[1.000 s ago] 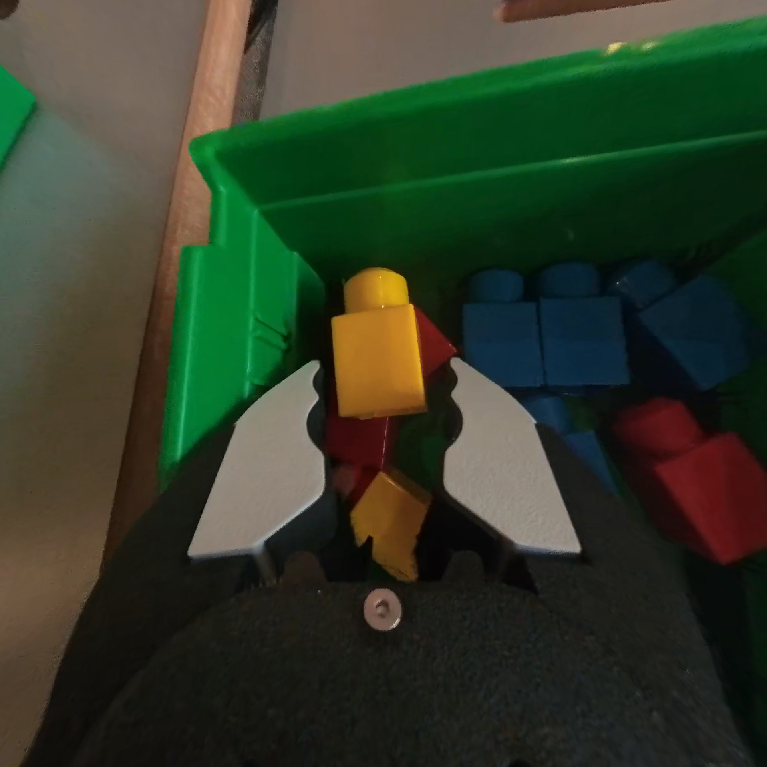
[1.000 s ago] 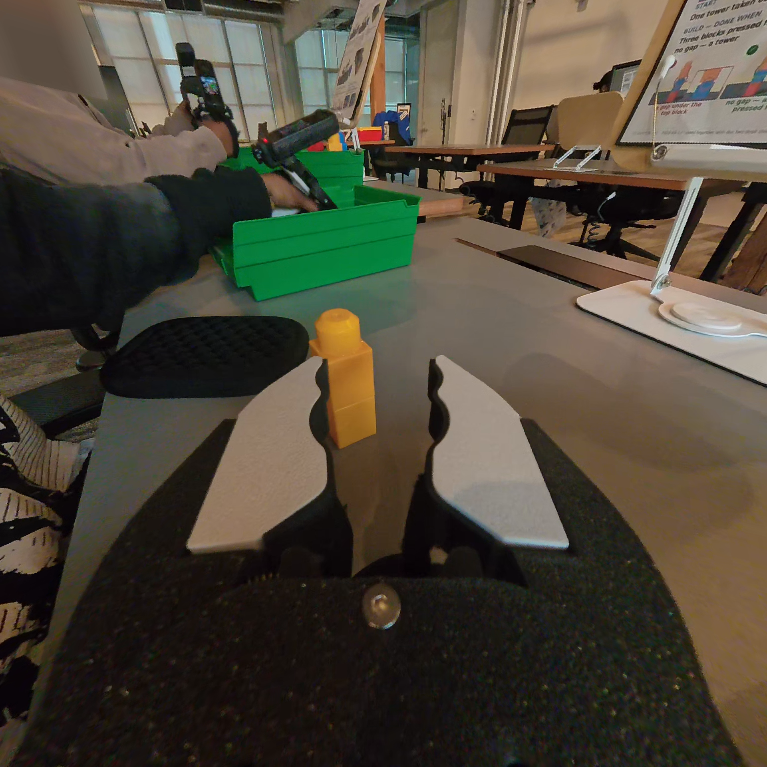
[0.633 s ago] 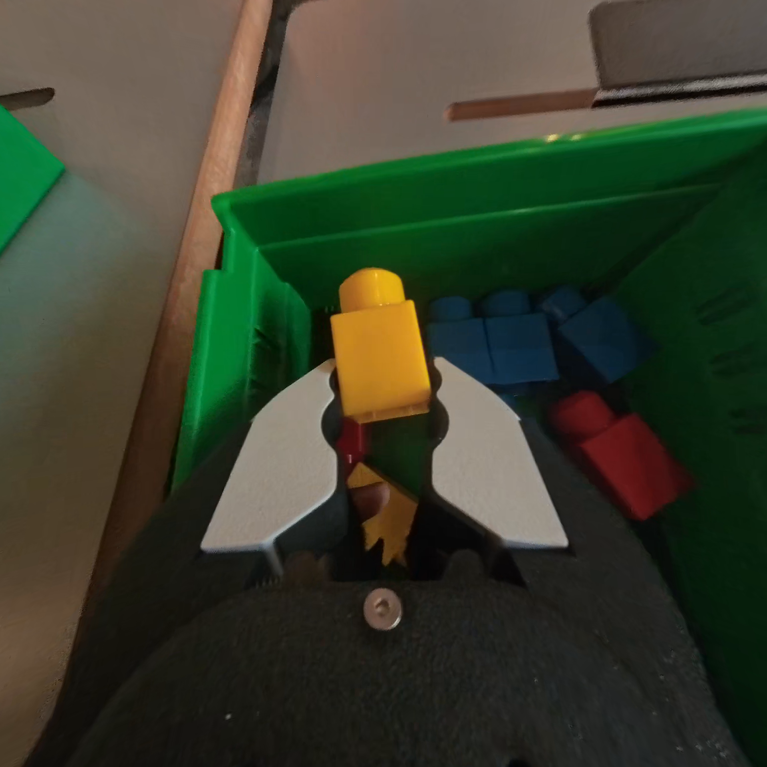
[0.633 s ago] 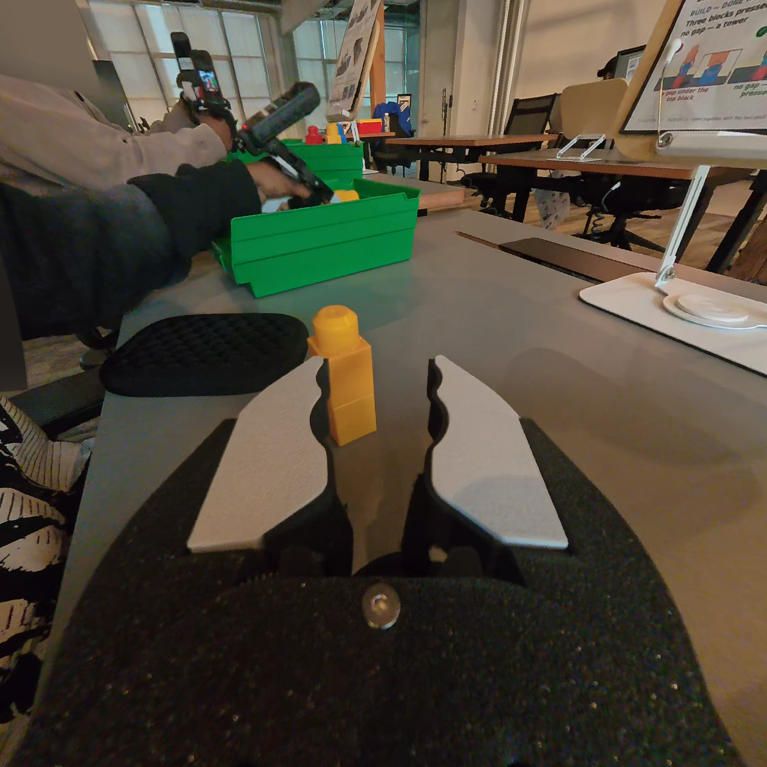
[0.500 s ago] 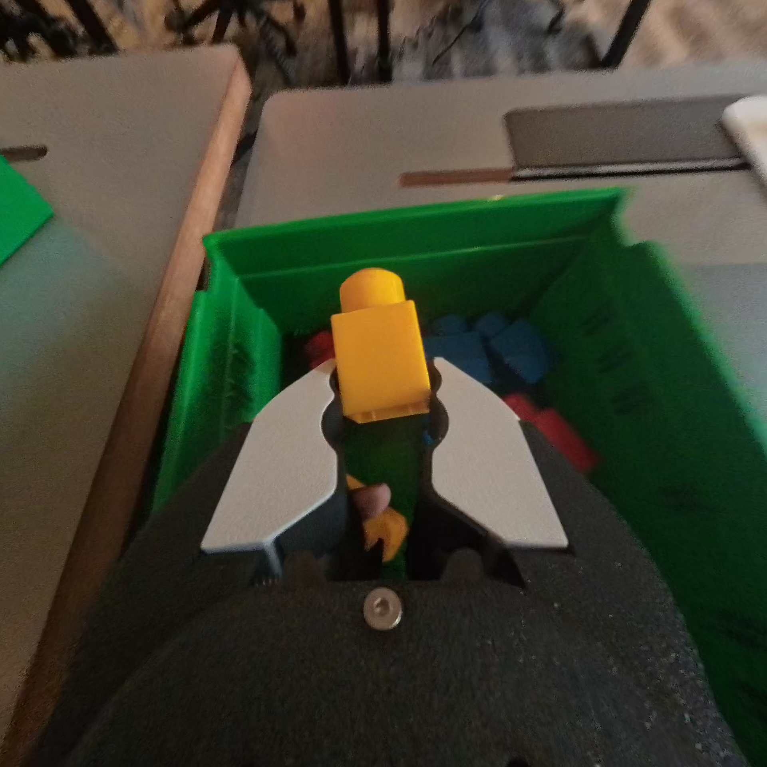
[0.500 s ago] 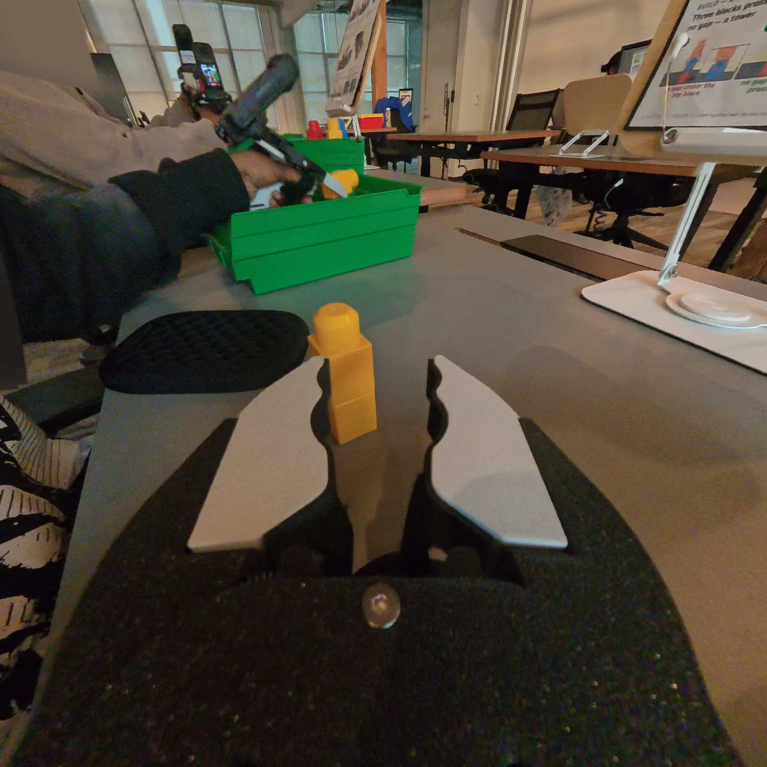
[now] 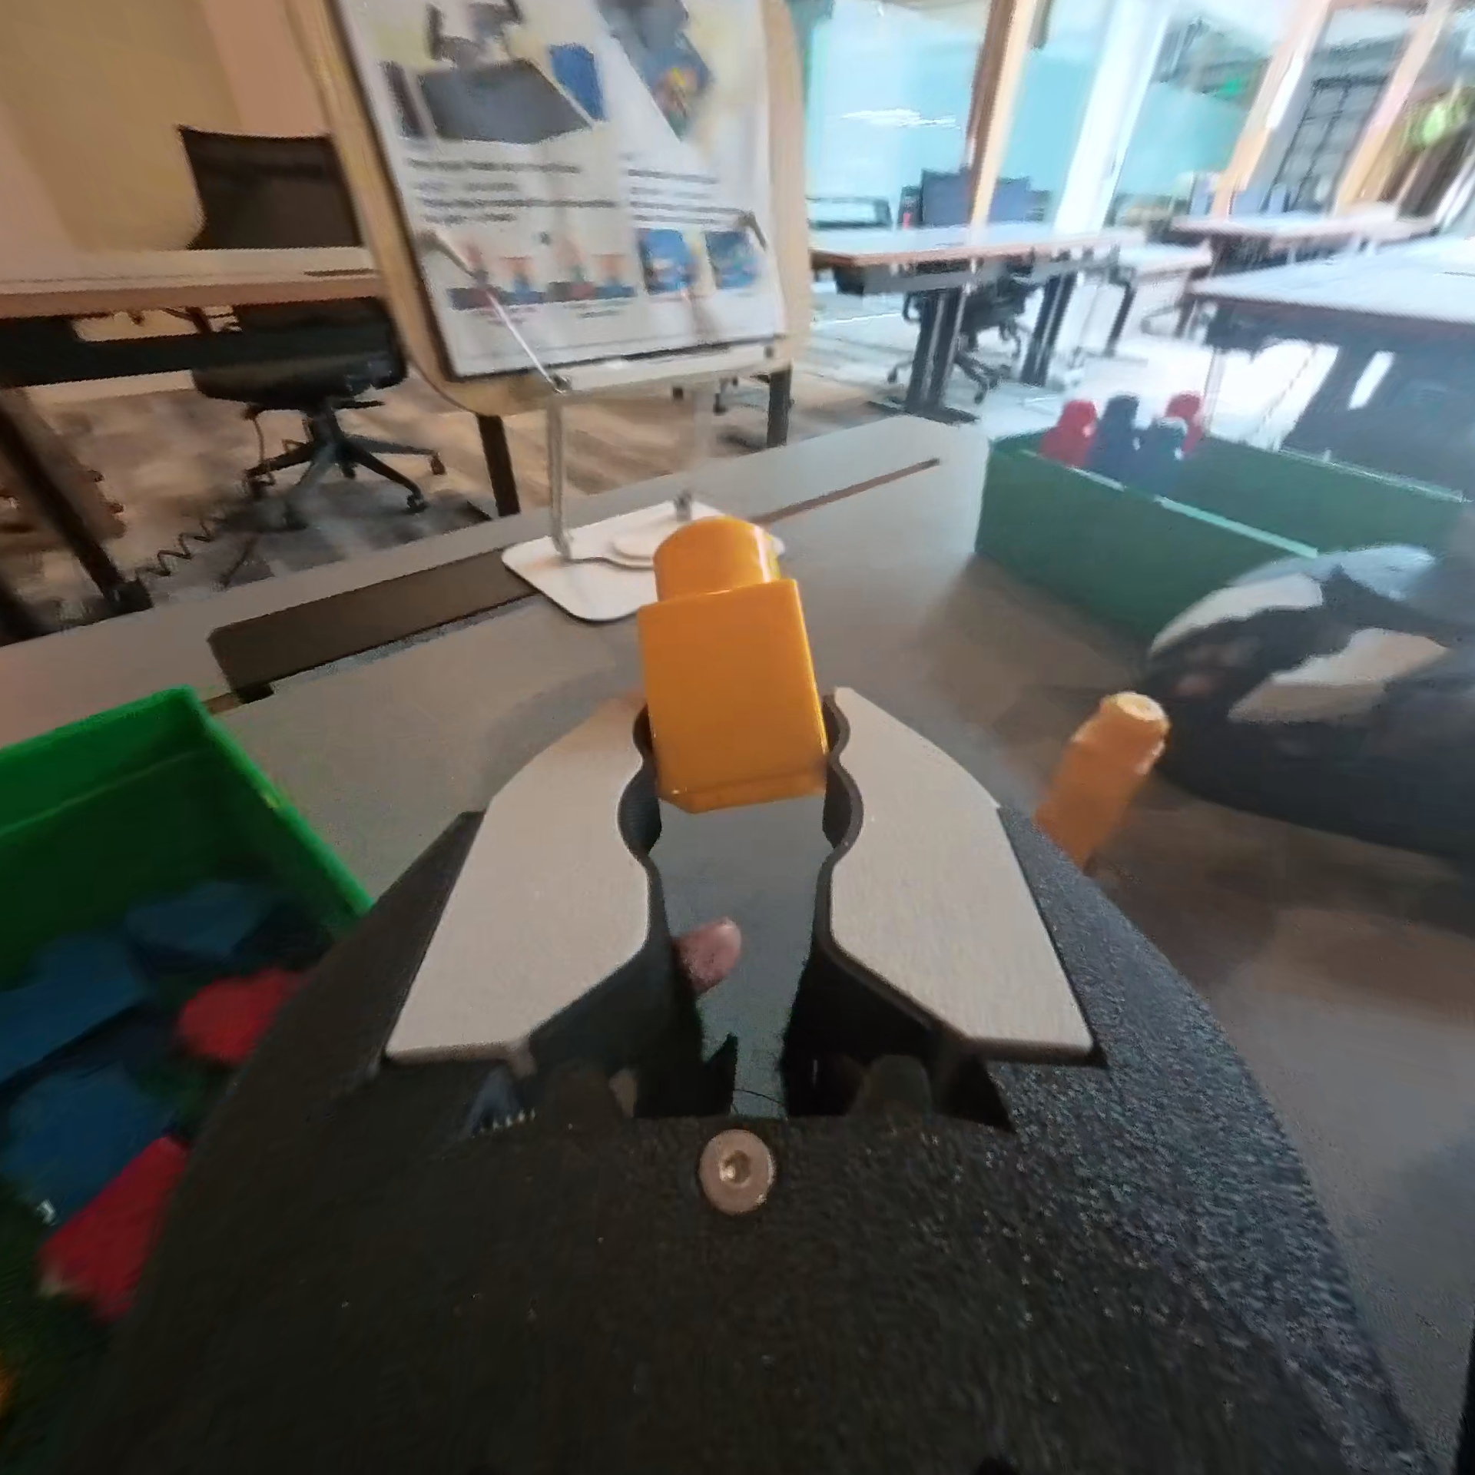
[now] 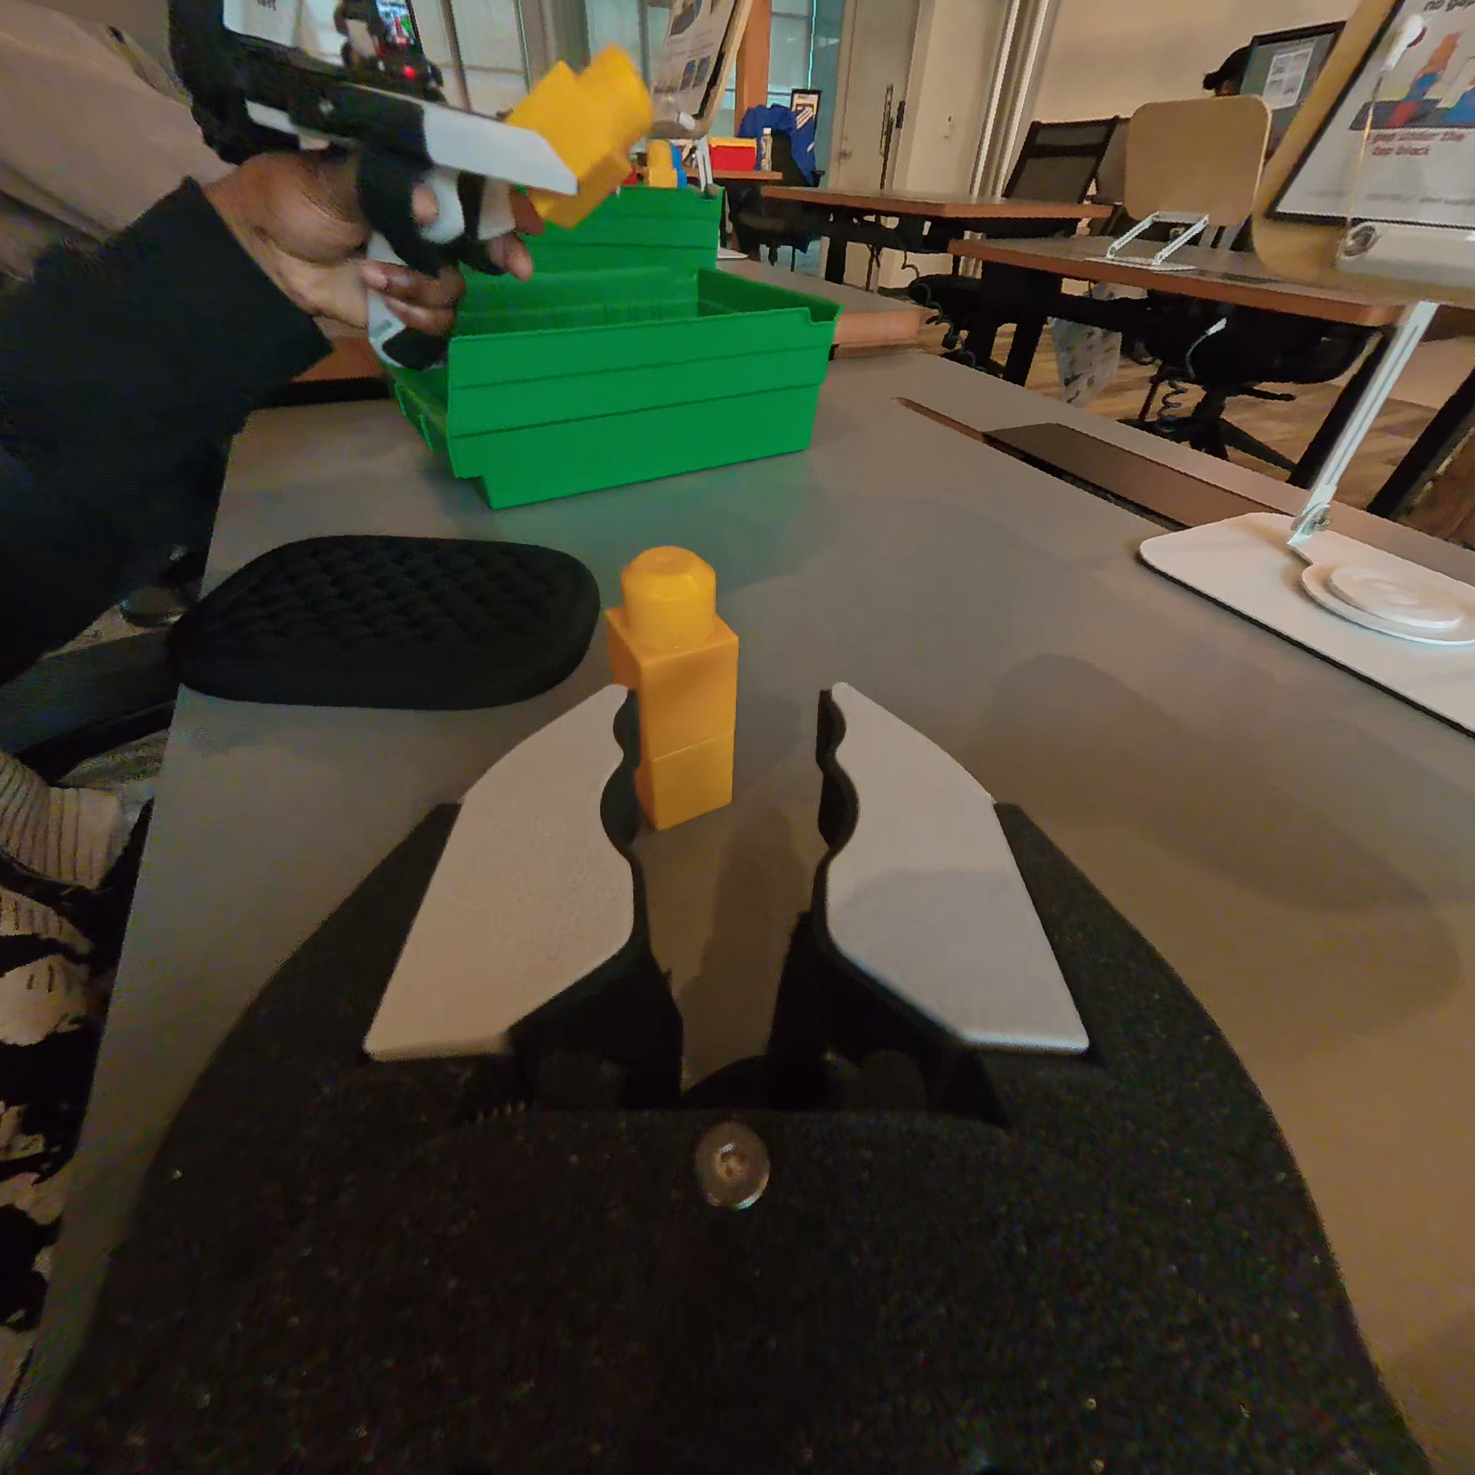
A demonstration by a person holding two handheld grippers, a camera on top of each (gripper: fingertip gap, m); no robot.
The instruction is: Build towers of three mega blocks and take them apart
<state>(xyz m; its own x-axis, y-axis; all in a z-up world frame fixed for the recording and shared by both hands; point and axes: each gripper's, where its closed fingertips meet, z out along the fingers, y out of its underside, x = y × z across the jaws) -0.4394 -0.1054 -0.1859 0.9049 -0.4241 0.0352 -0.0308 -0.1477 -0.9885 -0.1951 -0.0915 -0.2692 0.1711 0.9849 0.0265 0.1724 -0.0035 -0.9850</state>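
My left gripper (image 7: 738, 730) is shut on a yellow block (image 7: 728, 678) and holds it in the air over the grey table, stud away from me. It also shows in the right wrist view (image 8: 551, 172), raised above the green bin (image 8: 638, 399), with the yellow block (image 8: 587, 132) in it. A two-block yellow tower (image 8: 677, 686) stands on the table; it also shows in the left wrist view (image 7: 1105, 770). My right gripper (image 8: 722, 718) is open and empty, just short of the tower, with its left finger beside the tower's base.
The green bin (image 7: 120, 798) holds blue and red blocks at the lower left. A second green bin (image 7: 1117, 543) with blocks stands far right. A black pad (image 8: 383, 622) lies left of the tower. A white stand base (image 8: 1317, 591) with a sign sits at the right. One gripper's finger ends stand about 25 cm off the other's.
My left gripper closed on the yellow block inside the bin, lifted it out and swung it toward the tower. My right gripper and the tower stayed in place.
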